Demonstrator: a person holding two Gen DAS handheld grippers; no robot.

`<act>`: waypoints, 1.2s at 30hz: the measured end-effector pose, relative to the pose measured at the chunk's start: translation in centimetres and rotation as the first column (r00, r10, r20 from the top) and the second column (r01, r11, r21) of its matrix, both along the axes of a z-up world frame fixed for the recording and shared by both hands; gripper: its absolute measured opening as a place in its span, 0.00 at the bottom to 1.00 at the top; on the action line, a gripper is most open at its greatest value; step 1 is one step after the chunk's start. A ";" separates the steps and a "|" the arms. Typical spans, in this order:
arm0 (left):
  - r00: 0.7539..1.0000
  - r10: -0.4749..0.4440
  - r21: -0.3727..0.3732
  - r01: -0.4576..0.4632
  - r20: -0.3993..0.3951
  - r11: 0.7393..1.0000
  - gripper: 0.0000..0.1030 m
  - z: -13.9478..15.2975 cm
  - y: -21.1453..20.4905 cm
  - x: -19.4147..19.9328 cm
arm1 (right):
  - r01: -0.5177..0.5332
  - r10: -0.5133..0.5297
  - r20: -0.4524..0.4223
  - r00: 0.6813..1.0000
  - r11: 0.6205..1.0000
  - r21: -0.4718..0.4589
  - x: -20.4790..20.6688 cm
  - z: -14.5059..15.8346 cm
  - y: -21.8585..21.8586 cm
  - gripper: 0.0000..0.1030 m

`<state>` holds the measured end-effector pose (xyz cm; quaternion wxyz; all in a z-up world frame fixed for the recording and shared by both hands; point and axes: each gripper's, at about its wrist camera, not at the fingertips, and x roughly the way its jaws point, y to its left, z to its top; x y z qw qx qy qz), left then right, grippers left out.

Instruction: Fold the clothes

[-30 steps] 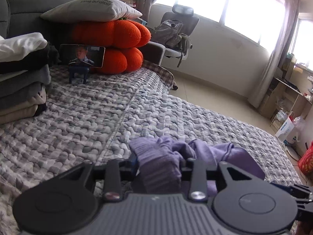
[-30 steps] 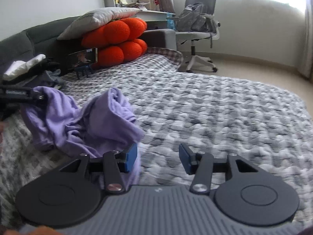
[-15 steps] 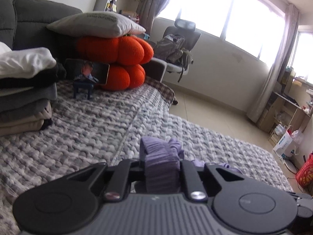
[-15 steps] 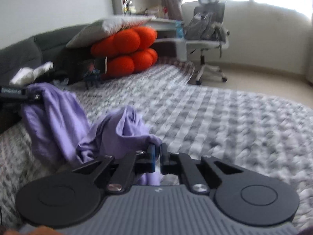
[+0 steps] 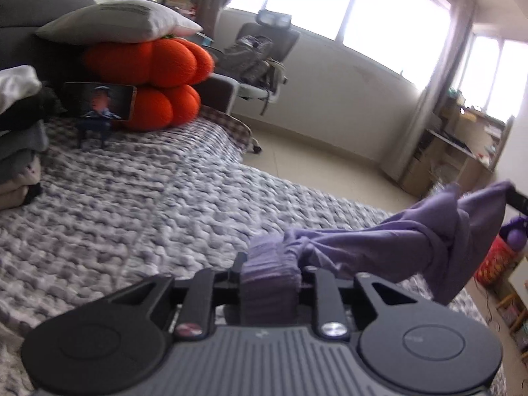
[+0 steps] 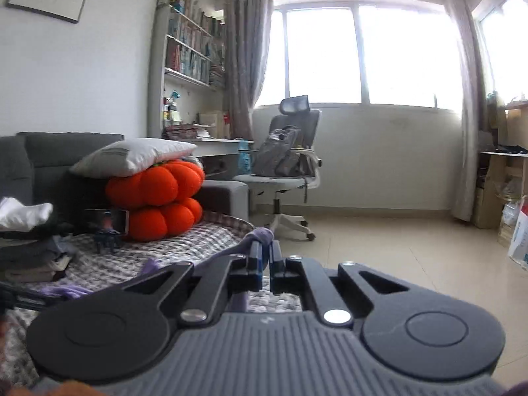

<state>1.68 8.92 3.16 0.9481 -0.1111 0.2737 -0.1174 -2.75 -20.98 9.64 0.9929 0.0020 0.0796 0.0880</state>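
Observation:
A purple garment (image 5: 396, 241) hangs stretched in the air above the knitted grey bedspread (image 5: 132, 204). My left gripper (image 5: 271, 265) has the garment's ribbed edge bunched between its pads, which still press on it while the jaws are opening slightly. The cloth runs up to the right, where the tip of my right gripper (image 5: 518, 199) holds its other end. In the right wrist view my right gripper (image 6: 265, 250) is shut, with a fold of the purple garment (image 6: 262, 234) pinched at its fingertips and the rest trailing down to the left.
A stack of folded clothes (image 5: 16, 138) sits at the bed's left. Beyond it a phone on a stand (image 5: 99, 100) leans before orange pumpkin cushions (image 5: 148, 79) topped by a pillow. An office chair (image 6: 287, 165) with a backpack stands on the tiled floor past the bed.
My right gripper shut on a fold of the purple garment and rose with it, pulling the cloth off the bed and taut. The left gripper kept its hold on the ribbed edge.

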 end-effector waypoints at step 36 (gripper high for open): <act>0.999 0.029 0.077 -0.030 0.015 0.997 0.27 -1.8 -1.3 -0.2 | -0.203 0.193 -0.325 0.926 0.979 0.003 1.7 -9.6 2.4 0.01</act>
